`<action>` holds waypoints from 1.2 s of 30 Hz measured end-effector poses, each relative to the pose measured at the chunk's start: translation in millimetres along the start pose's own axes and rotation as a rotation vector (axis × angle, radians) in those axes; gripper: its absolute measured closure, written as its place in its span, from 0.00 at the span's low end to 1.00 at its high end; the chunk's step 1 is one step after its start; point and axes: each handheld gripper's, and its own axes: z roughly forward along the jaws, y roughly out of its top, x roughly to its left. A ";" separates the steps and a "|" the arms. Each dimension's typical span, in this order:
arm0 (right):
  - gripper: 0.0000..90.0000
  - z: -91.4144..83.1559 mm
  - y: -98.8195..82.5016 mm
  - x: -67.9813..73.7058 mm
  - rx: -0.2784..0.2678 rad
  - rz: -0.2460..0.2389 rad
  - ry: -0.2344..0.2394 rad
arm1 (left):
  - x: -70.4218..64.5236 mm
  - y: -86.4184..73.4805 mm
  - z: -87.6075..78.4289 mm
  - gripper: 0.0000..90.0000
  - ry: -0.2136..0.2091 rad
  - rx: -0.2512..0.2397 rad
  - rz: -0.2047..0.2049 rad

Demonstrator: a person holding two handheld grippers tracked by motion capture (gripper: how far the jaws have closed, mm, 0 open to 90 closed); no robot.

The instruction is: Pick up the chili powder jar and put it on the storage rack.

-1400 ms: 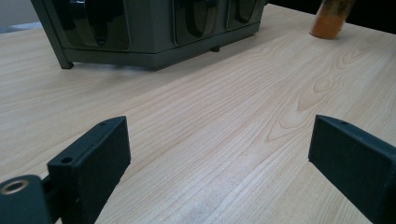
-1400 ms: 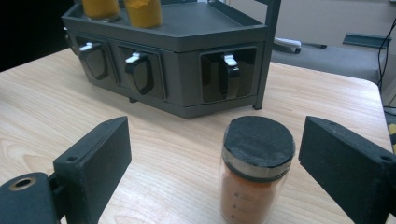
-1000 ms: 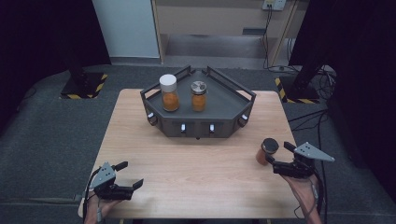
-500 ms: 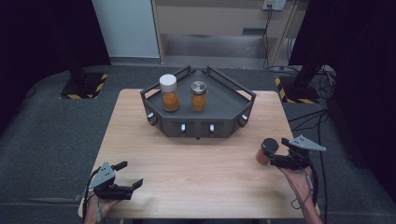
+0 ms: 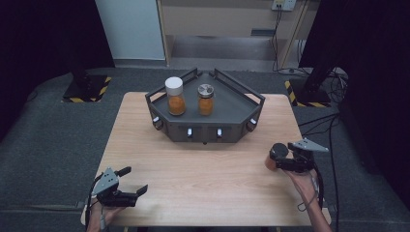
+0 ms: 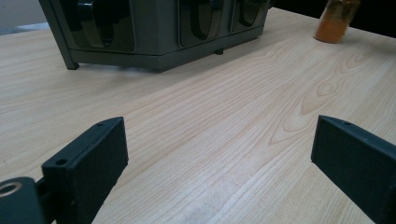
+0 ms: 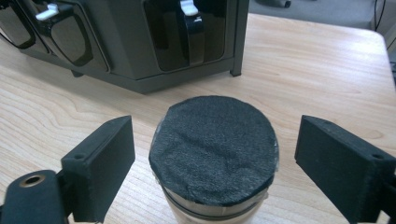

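A jar with a black lid [image 7: 212, 149] and orange contents stands on the table near its right edge; the left gripper view shows it far off [image 6: 336, 21]. My right gripper [image 5: 284, 159] straddles it. Its jaws have just been closing, and a gap shows on each side of the lid. My left gripper [image 5: 135, 180] lies low at the table's front left. Its jaws have just been opening, and only bare wood lies between them [image 6: 219, 149].
A dark grey angular tray [image 5: 208, 131] with knobs along its front stands at the table's far middle. It carries a white-lidded jar [image 5: 174, 96] and a metal-lidded jar [image 5: 205, 99], both with orange contents. Cables trail on the floor at the right.
My right gripper has slid left and away from me until its jaws stand on either side of the black-lidded jar, which has stayed put. The left gripper has kept its place.
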 end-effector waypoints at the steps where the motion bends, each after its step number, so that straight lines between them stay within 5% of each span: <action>1: 0.16 1.3 -1.0 0.2 0.000 0.001 -0.003 | -0.1 0.1 0.0 0.03 0.001 0.001 0.001; 16: 0.36 8.4 -8.9 -2.6 -0.006 0.007 0.009 | -0.3 1.3 1.1 0.01 0.001 0.011 0.001; 29: 0.38 7.6 -7.9 6.1 -0.010 -0.038 -0.019 | 0.1 1.7 1.6 0.01 -0.001 0.016 -0.004; 36: 0.38 3.5 1.1 5.6 -0.018 -0.047 0.004 | 0.4 2.9 2.7 0.01 -0.007 0.027 -0.002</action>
